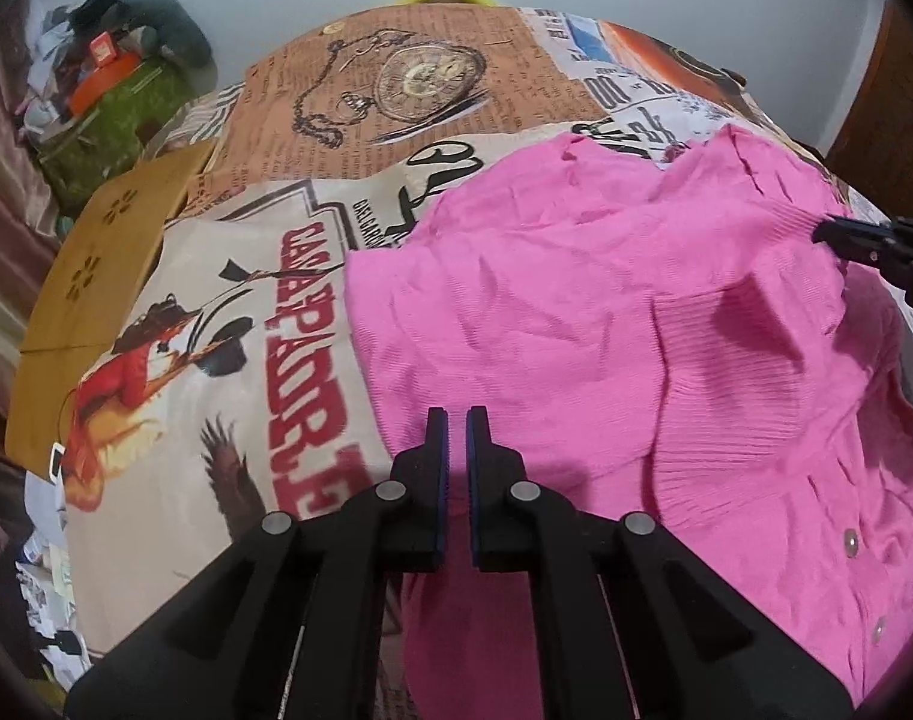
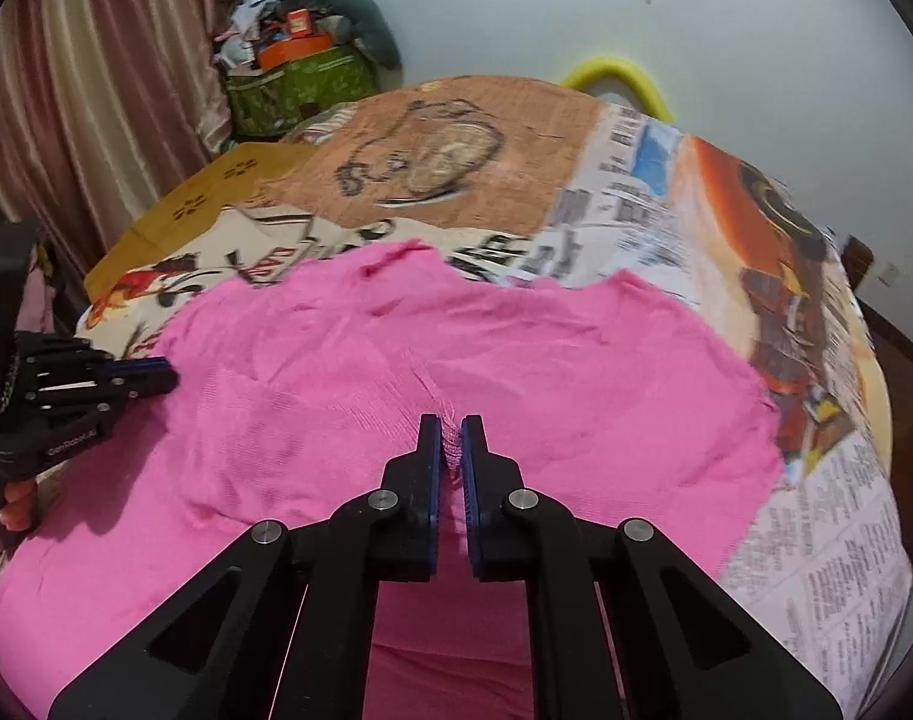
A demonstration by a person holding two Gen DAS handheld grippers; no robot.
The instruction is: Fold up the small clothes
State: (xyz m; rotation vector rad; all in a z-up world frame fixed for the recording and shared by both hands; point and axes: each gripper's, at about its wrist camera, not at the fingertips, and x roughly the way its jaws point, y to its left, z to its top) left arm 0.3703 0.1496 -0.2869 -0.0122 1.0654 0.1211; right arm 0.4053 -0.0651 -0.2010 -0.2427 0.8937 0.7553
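Your left gripper (image 1: 457, 420): clenched, nothing visible between pads, poised over left edge of pink garment (image 1: 606, 324). Pink garment: spread flat on bench (image 1: 204, 360) with printed newspaper-pattern cover, snap buttons (image 1: 850, 540) along one edge. Your right gripper (image 2: 451, 429): clenched on pinch of ribbed pink fabric, fold bunched between pads. Green bag (image 2: 300, 87) with clutter: beyond bench, by curtain (image 2: 96, 72).

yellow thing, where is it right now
The yellow curved object peeks over the table's far edge against the wall: right of centre in the right wrist view, beyond the pink garment.
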